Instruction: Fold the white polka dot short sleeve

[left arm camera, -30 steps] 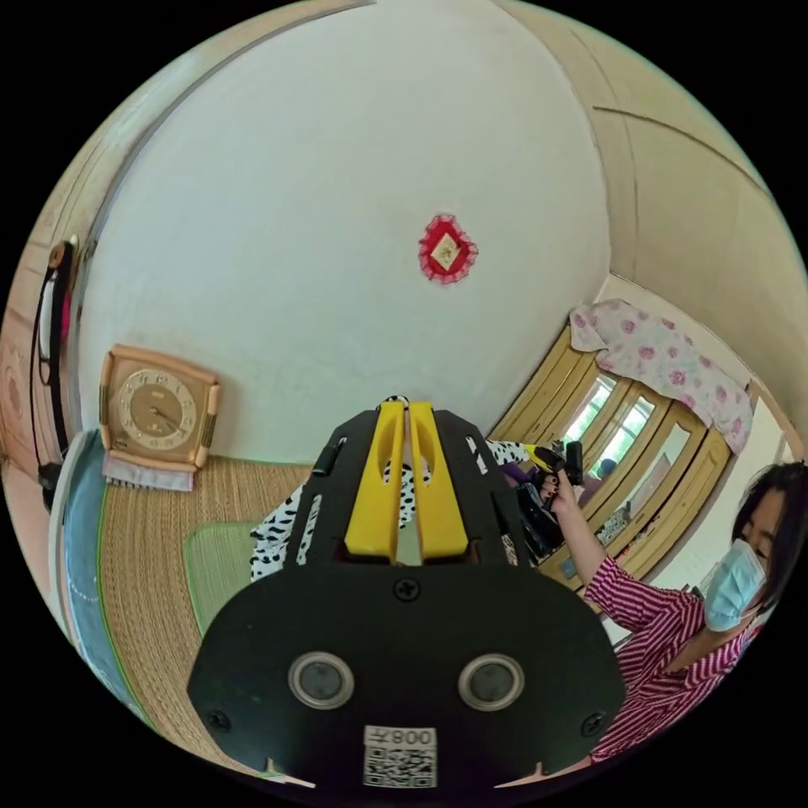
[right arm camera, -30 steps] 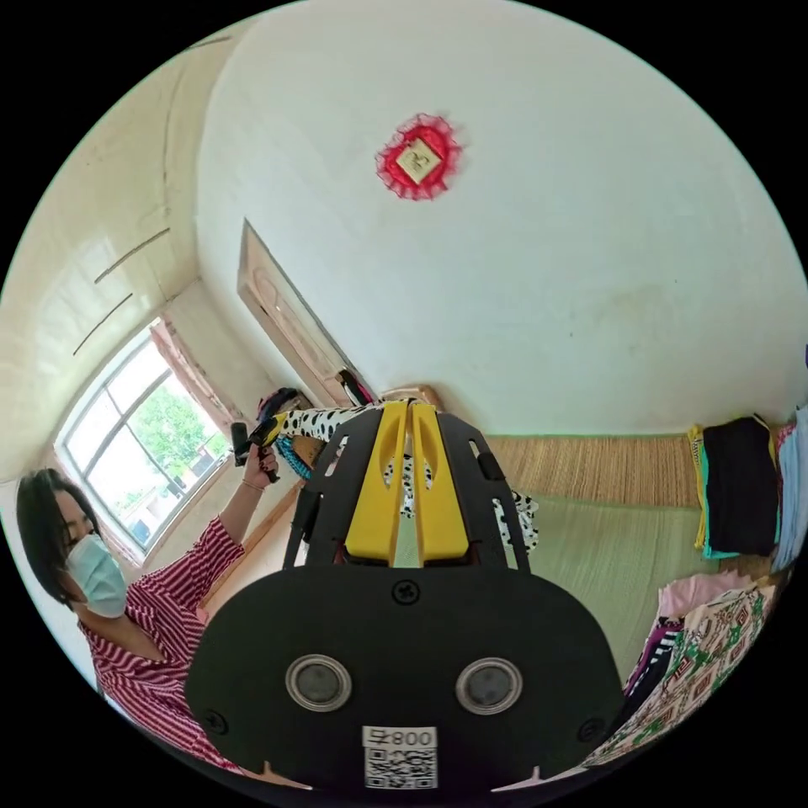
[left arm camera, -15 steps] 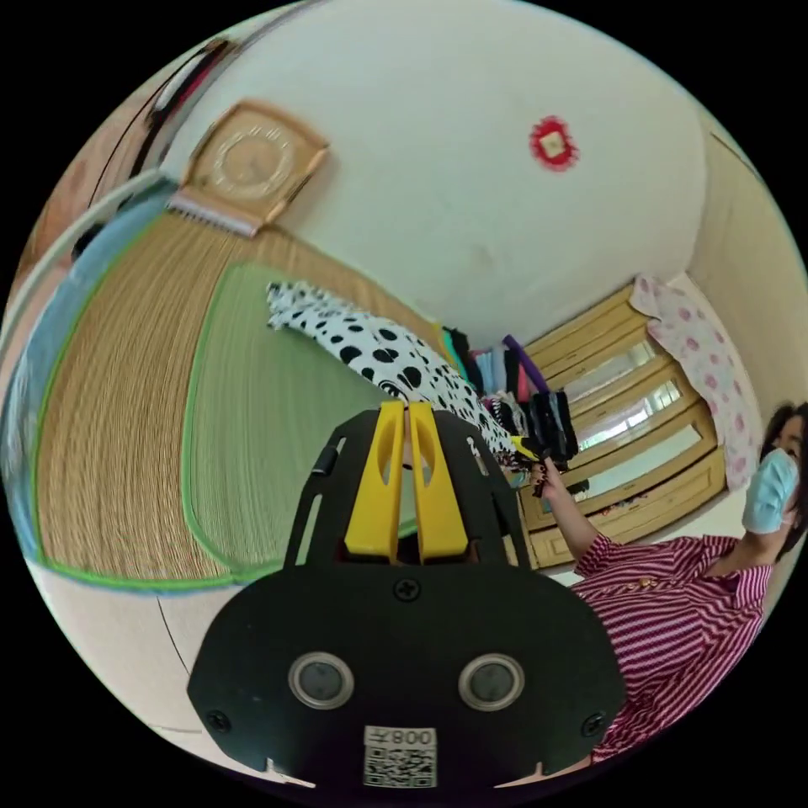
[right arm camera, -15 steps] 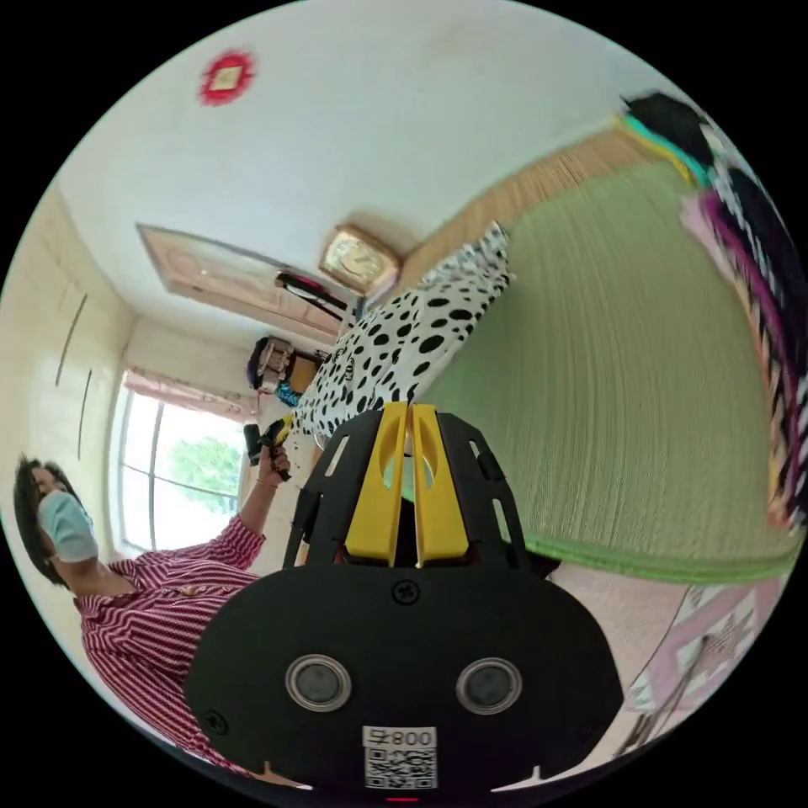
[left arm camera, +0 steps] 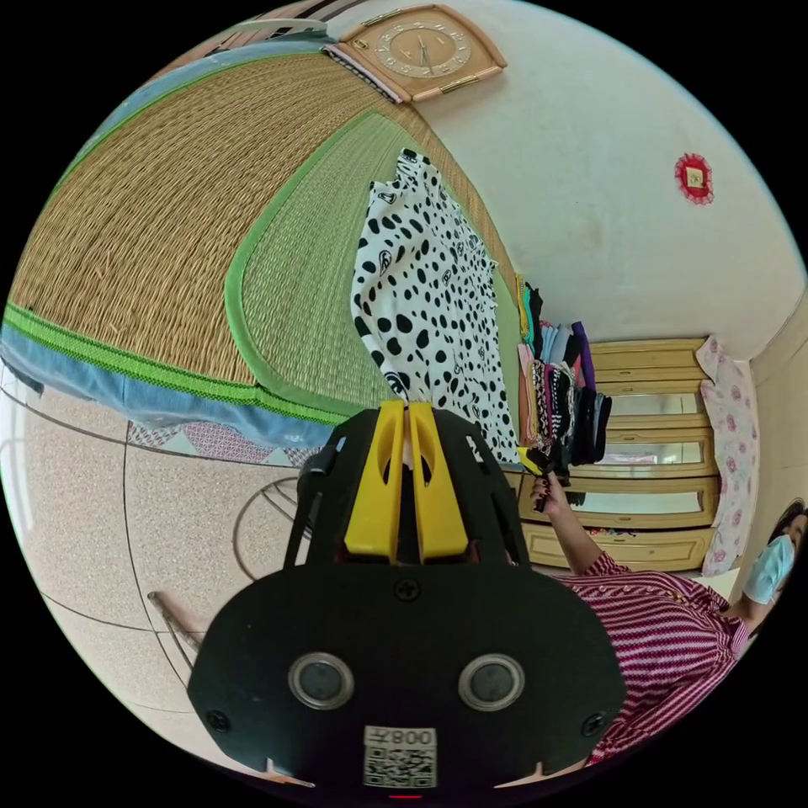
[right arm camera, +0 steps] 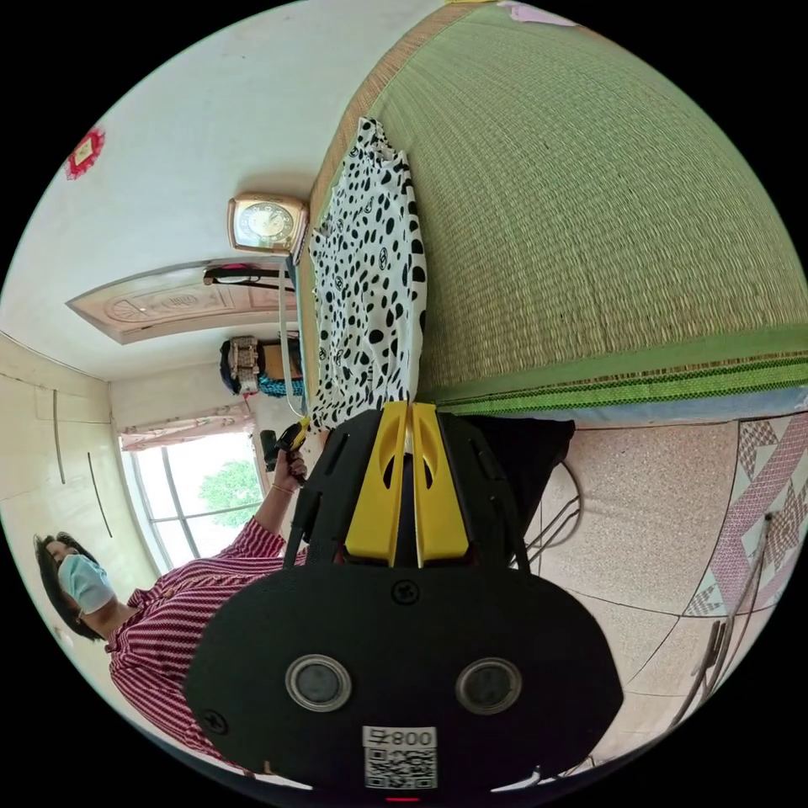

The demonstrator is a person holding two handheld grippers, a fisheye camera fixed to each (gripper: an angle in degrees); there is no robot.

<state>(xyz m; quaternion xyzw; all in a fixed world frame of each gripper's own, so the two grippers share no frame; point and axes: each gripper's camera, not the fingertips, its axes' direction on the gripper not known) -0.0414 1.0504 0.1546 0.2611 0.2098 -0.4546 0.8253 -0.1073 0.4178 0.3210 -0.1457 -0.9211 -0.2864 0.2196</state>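
Left gripper view has the white polka dot shirt (left arm camera: pixel 425 311) spread out along the green mat (left arm camera: pixel 295 286), its near edge drawn up to the yellow jaws of the left gripper (left arm camera: pixel 407 414), which sit pressed together with a bit of the fabric showing between their tips, so it looks clamped on the hem. Off to the side the right gripper (left arm camera: pixel 539 461) is held up in the person's hand (left arm camera: pixel 549 492) at the other corner of that same edge, though it is too small there to tell how its jaws stand. Right gripper view gives the shirt (right arm camera: pixel 370 269) from the other end, lying lengthwise on the mat (right arm camera: pixel 589 210) and running down to the right gripper (right arm camera: pixel 408 414), whose jaws are likewise closed on the cloth's edge; the left gripper (right arm camera: pixel 290 438) shows beyond, raised in the other hand (right arm camera: pixel 290 467). The mat lies on a wider straw mat (left arm camera: pixel 143 210) covering a raised platform. Beside the shirt's far side stands a row of folded clothes (left arm camera: pixel 560 387), with a wooden cabinet (left arm camera: pixel 648 471) behind. A clock (left arm camera: pixel 421 50) leans on the white wall (left arm camera: pixel 606 244), and the person wears a striped sleeve (left arm camera: pixel 623 589).
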